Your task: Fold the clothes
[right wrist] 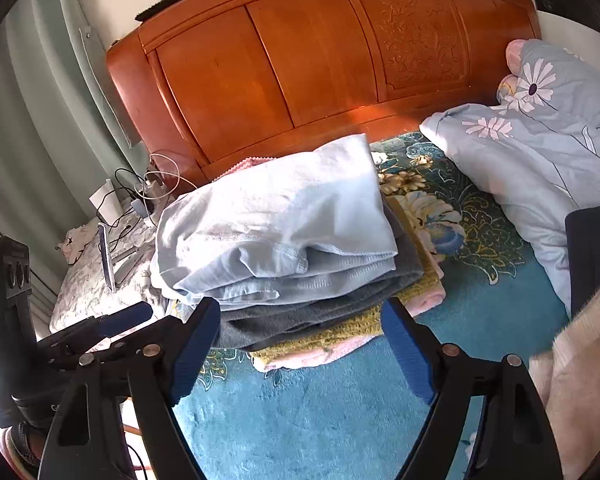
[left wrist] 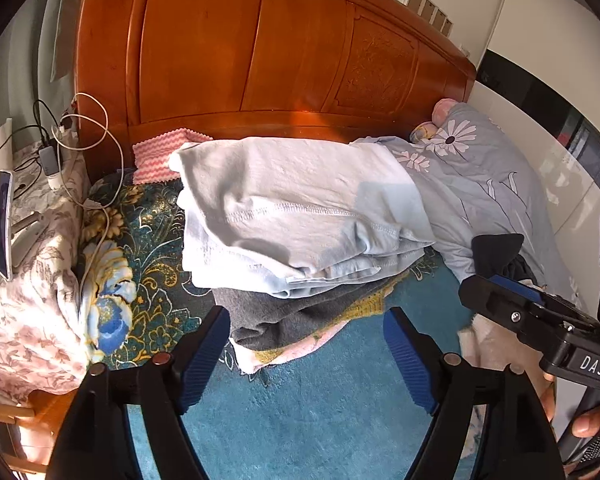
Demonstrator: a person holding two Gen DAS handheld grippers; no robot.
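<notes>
At far left a nightstand (left wrist: 28,216) draped in floral cloth carries tangled cables (left wrist: 88,140) and a phone (left wrist: 3,224) standing on edge. Next, the left gripper (left wrist: 306,354) hangs with its blue pads spread wide, nothing between them, just short of the stack. The stack of folded clothes (left wrist: 296,220) lies on the bed's teal blanket (left wrist: 300,420) before the wooden headboard (left wrist: 260,48): a pale blue garment (right wrist: 276,216) on top, a grey one (right wrist: 300,316) beneath, then yellow and pink layers. The right gripper (right wrist: 300,348) is likewise spread and empty, close to the stack's near edge. A flowered quilt (right wrist: 548,136) lies bunched at right.
</notes>
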